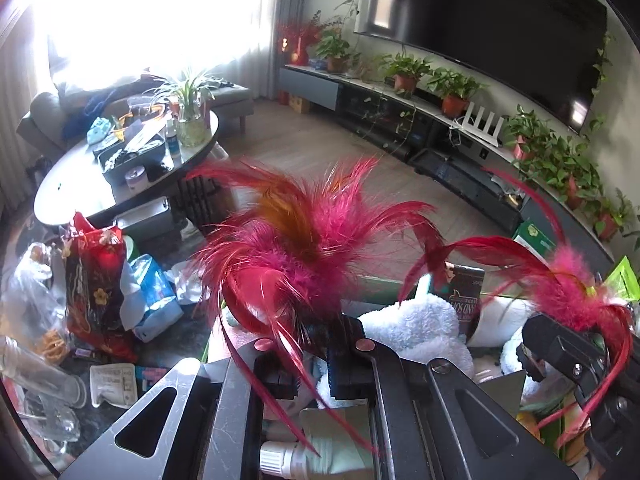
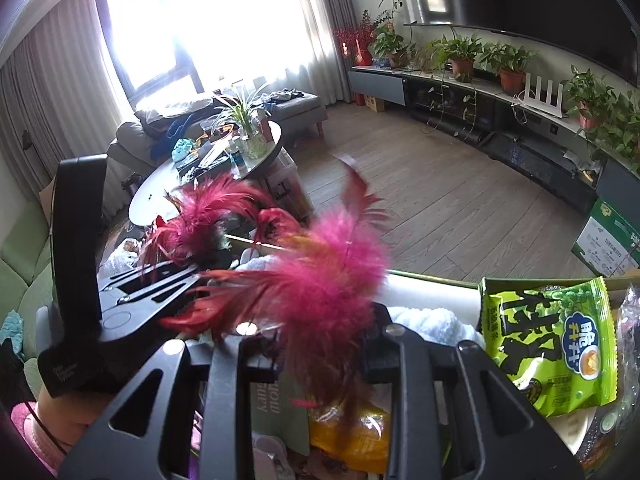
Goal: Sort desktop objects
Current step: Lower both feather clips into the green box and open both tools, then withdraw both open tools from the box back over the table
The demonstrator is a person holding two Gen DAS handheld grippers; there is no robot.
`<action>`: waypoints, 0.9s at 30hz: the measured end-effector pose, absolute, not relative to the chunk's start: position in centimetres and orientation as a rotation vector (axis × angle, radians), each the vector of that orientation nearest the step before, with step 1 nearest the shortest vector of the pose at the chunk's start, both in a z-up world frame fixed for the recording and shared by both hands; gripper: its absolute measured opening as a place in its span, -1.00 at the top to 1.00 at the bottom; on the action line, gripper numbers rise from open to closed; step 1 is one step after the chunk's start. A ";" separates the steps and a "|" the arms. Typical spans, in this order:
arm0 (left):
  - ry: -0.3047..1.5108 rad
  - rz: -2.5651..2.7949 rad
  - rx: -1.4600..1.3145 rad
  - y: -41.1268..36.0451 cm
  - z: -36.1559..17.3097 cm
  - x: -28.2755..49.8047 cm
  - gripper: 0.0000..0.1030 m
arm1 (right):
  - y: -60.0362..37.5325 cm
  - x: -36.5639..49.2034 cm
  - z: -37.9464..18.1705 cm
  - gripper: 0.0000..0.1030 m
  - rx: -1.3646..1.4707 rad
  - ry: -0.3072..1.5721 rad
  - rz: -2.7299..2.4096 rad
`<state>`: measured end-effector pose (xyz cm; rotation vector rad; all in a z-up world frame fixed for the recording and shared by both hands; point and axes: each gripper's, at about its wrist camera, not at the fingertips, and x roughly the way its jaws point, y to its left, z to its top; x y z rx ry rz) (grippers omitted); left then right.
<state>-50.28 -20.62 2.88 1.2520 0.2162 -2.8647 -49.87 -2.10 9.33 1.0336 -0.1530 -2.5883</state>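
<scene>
The left tool (image 1: pixel 310 350) is clenched on a fluffy magenta-and-red feather tuft with an orange plume (image 1: pixel 296 248), which fans out directly above and ahead of its black fingers, long red quills trailing back down between them. In the same view the right tool (image 1: pixel 560 356) enters at the lower right, with a second magenta feather tuft (image 1: pixel 576 292) sitting at its tip.

From the right wrist camera, that second tuft (image 2: pixel 320 292) rises from between the right tool's (image 2: pixel 320 344) fingers, which grasp its base; it hangs over a heap of things that includes a white fluffy cloth (image 2: pixel 432 324) and, to its right, a bright green snack packet (image 2: pixel 548 344). The left tool (image 2: pixel 168 276) lies to the left and slightly farther away, its own tuft (image 2: pixel 204 216) standing over its tip. The two tufts are near each other but apart.

Beyond, an oval desk (image 1: pixel 68 184) carries a potted spider plant (image 1: pixel 192 120).
</scene>
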 end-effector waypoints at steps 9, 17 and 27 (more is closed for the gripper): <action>0.190 -2.848 1.255 -20.9 3.3 -48.9 0.30 | -2.5 -50.7 8.9 0.43 1.059 -0.166 -2.594; 0.133 -2.920 1.159 -20.3 4.9 -47.1 -0.16 | -2.8 -50.3 8.9 0.44 1.065 -0.159 -2.586; 0.187 -2.921 1.112 -21.1 6.8 -45.8 -0.16 | -2.5 -48.0 11.3 0.35 0.996 -0.120 -2.606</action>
